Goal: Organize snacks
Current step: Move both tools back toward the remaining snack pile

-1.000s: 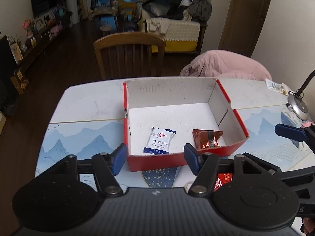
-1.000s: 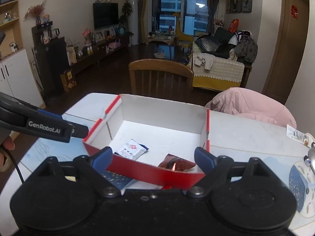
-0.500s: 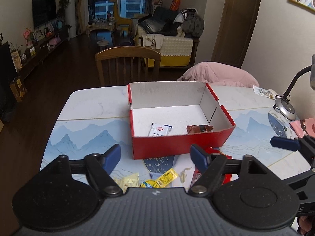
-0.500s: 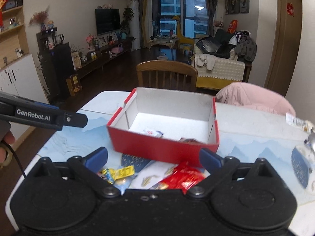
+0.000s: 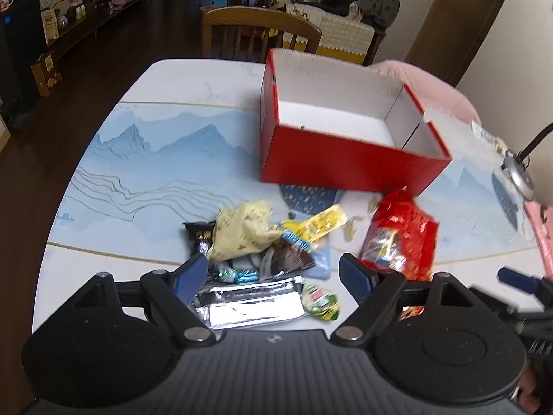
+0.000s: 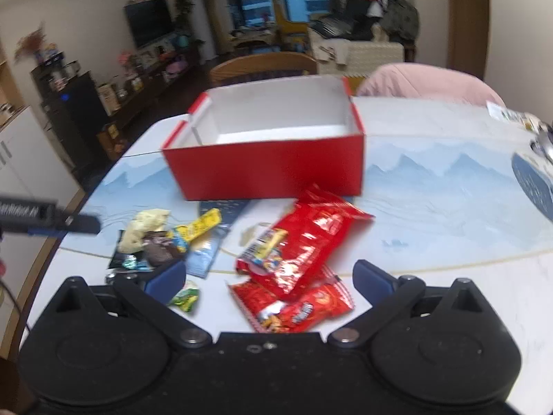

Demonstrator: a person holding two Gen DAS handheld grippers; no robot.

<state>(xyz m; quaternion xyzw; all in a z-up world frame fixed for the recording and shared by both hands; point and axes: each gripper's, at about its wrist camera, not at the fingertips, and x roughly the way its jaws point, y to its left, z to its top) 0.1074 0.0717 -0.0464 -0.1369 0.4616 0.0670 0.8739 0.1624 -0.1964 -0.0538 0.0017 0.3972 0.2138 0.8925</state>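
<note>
1. While its blue-padded jaws are opening, the left gripper [image 5: 273, 275] hangs over a heap of snacks at the lower centre of the left wrist view, gripping nothing.
2. Between and just beyond its pads lie a long silver foil packet [image 5: 249, 306], a small green round sweet [image 5: 321, 301], a crumpled pale yellow wrapper [image 5: 242, 230] and a bright yellow sachet [image 5: 316, 224].
3. A shiny red snack bag [image 5: 402, 238] lies right of the heap, near the front wall of the open red cardboard box with a white inside [image 5: 345, 162], which stands upper centre on the white table with a blue mountain print [image 5: 166, 159].
4. In the right wrist view, the right gripper [image 6: 269, 278] stands spread wide and empty above two overlapping red bags [image 6: 300, 242]; the pads touch neither.
5. The left gripper's black arm shows at the left edge of that view.
</note>
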